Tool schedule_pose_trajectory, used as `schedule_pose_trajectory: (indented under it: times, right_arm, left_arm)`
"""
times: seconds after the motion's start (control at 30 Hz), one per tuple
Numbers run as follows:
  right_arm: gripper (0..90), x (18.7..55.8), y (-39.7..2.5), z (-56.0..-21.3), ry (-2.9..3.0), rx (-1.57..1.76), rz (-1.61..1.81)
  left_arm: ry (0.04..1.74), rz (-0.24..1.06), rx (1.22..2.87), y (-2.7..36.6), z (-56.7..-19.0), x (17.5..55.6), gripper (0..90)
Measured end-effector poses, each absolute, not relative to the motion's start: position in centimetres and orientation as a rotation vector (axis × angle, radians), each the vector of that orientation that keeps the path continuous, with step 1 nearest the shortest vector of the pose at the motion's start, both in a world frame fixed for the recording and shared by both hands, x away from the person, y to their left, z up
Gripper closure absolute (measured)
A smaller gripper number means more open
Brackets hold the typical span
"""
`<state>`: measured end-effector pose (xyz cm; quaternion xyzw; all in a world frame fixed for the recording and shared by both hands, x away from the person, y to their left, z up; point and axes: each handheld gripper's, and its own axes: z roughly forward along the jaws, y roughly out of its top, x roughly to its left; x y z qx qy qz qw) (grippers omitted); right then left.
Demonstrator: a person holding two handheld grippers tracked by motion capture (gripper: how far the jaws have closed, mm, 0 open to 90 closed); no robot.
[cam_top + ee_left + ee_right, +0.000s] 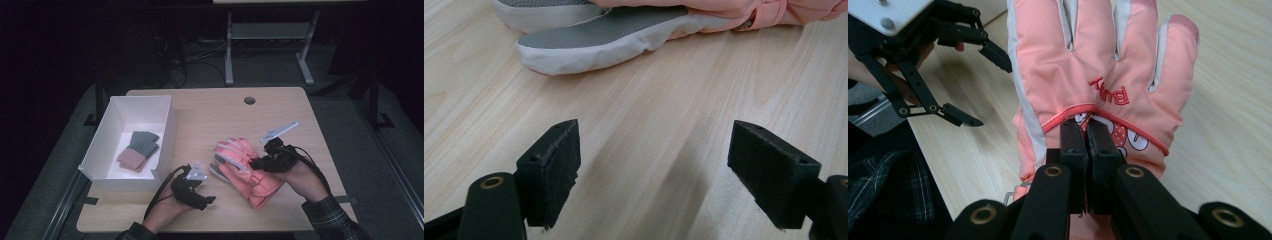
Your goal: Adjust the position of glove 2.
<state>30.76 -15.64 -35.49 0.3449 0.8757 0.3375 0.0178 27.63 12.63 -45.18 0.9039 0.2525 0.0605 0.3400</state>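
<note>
A pink padded glove (239, 150) with grey-white finger sides lies on the wooden table (210, 115), on top of what looks like a second pink glove. My right gripper (255, 162) is shut on the back of the glove (1098, 55), pinching the fabric near its red lettering; its jaws (1087, 145) meet. To the glove's left my left gripper (209, 201) stands open above bare wood. In the left gripper view its jaws (654, 170) are spread wide, with a grey-white glove finger (599, 35) ahead. In the right gripper view the left gripper (993, 94) is beside the glove, apart from it.
A white open box (95, 150) stands at the table's left and holds folded grey-green and brownish pieces (137, 150). A round cable hole (249, 100) sits near the far edge. Bare wood lies behind and right of the gloves. Desk legs and cables stand beyond the table.
</note>
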Motion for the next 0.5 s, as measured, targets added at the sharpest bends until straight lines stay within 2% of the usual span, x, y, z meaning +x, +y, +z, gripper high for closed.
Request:
schedule_pose_trajectory:
  times: [0.5]
  right_arm:
    - [86.7,31.3,-14.3,-37.6,2.759,1.050,1.002]
  left_arm:
    - [0.649,0.160,2.363,12.4,-45.4,27.7,20.7]
